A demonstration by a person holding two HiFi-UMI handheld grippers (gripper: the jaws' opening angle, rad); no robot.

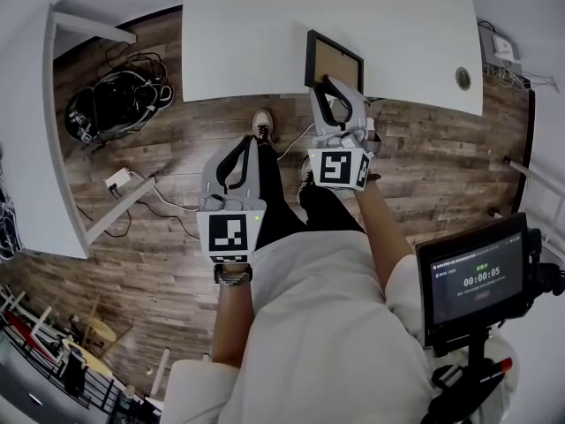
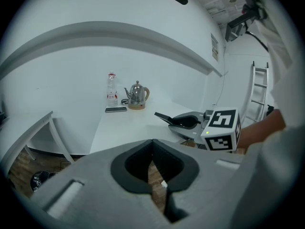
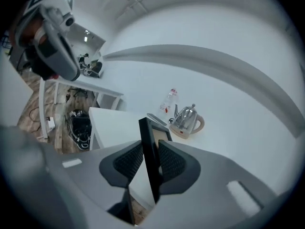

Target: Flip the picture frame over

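The picture frame (image 1: pixel 335 60) is black with a brown board facing up, and it hangs tilted over the near edge of the white table (image 1: pixel 256 34). My right gripper (image 1: pixel 325 87) is shut on its lower edge. In the right gripper view the frame (image 3: pixel 147 137) stands edge-on, pinched between the two dark pads (image 3: pixel 128 161). My left gripper (image 1: pixel 247 144) hangs over the wooden floor left of the frame, shut, with nothing in it. From the left gripper view the right gripper (image 2: pixel 190 123) and the raised frame (image 2: pixel 164 117) show to the right.
At the table's far end stand a kettle (image 2: pixel 137 95), a bottle (image 2: pixel 112 89) and a phone (image 2: pixel 116 109). A black bundle with cables (image 1: pixel 115 104) lies on the floor to the left. A screen on a stand (image 1: pixel 472 276) is at the right.
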